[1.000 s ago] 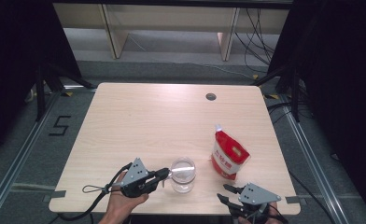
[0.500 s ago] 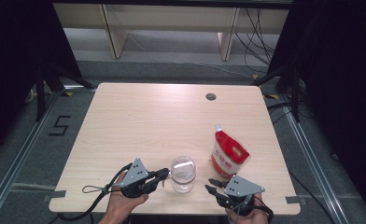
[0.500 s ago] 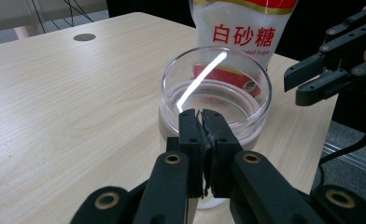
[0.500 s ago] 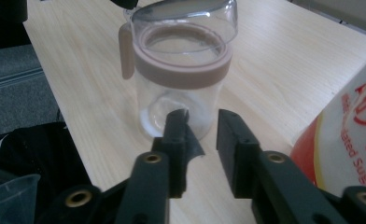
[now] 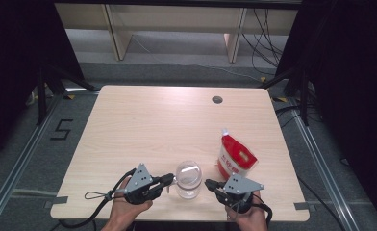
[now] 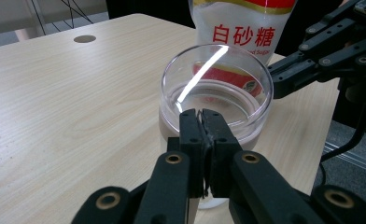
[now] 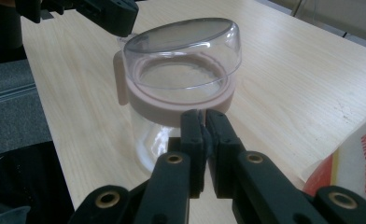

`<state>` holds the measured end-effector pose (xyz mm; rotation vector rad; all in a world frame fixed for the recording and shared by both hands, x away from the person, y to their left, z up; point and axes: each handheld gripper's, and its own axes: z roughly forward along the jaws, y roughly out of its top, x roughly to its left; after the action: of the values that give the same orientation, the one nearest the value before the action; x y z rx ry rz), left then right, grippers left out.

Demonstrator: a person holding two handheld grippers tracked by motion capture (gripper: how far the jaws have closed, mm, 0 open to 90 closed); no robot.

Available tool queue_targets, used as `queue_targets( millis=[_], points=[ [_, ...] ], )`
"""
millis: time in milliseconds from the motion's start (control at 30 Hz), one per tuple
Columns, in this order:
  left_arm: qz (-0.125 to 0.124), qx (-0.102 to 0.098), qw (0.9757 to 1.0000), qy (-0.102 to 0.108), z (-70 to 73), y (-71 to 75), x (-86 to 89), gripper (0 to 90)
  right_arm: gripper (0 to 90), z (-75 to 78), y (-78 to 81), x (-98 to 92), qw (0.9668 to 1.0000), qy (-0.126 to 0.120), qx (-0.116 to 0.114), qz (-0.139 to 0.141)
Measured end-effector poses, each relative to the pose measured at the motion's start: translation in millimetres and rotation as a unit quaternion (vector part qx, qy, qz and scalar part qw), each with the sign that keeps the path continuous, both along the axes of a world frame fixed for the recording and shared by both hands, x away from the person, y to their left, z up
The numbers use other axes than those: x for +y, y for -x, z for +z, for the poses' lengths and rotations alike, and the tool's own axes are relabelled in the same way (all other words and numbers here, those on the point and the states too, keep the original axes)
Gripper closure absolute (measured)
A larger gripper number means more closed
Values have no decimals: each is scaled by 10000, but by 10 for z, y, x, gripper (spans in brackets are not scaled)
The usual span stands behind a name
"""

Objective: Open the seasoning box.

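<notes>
Pale wooden table (image 5: 143, 125) seen from above: a lidded glass jar (image 5: 188, 179) near its front edge, between left gripper (image 5: 169, 179) and right gripper (image 5: 209, 185); a red-and-white sugar bag (image 5: 234, 159) near the right edge. Left gripper view: jaws shut, touching the jar. Right gripper view: jaws just closed, nothing between, at the jar's pink collar (image 7: 172, 111).

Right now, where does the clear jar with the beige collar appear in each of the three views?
High view: the jar stands at the table's near edge, between the two hand-held grippers.
Left gripper view: the jar is at centre, just beyond the shut jaws.
Right gripper view: the jar is at centre, just beyond the shut jaws.
Shared landmark: the red-and-white sugar bag beside it.
</notes>
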<state>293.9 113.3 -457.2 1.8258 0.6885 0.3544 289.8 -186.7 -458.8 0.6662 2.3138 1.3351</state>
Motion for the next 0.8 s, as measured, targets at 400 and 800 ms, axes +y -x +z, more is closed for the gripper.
queue_targets(
  millis=[400,800],
  points=[
    [-36,-79,10000,8,-10,0,6,869,869,34,-56,85,9999,-111,-65,42],
    [-76,-56,9999,102,11,32,45,765,870,71,-60,149,9998,-50,-105,150]
  ],
)
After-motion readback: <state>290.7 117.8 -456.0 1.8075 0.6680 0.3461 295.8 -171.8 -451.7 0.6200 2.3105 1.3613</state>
